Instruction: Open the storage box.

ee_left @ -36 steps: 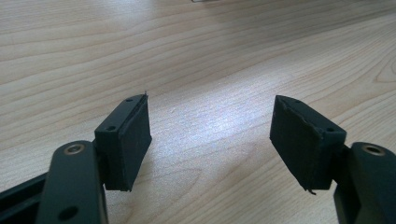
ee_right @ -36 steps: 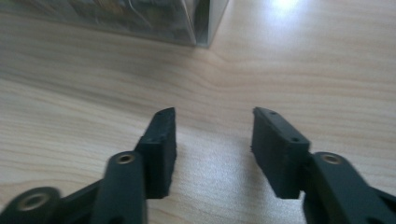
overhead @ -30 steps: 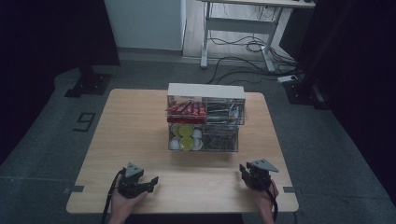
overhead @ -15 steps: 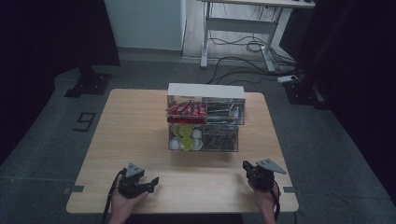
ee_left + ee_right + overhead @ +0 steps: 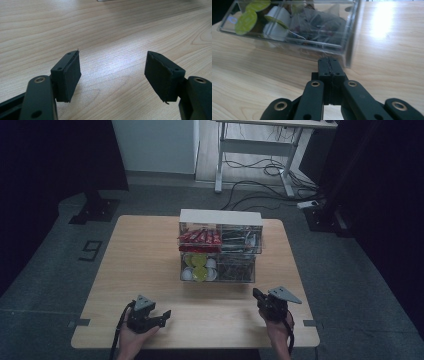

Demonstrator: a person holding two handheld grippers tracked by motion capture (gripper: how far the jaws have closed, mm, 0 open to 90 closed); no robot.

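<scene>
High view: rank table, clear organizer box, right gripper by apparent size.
1. Table: largest by far.
2. Clear organizer box: clearly smaller than the table.
3. Right gripper: smallest, even though it sits nearer the camera than the box.

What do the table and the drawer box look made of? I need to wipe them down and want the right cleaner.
The table looks like pale wood or a wood-look laminate: grain lines and a soft sheen show in the left gripper view, so which one stays open. The drawer box looks like clear hard plastic, glossy: its contents show through the walls, and the edges catch light.
</scene>
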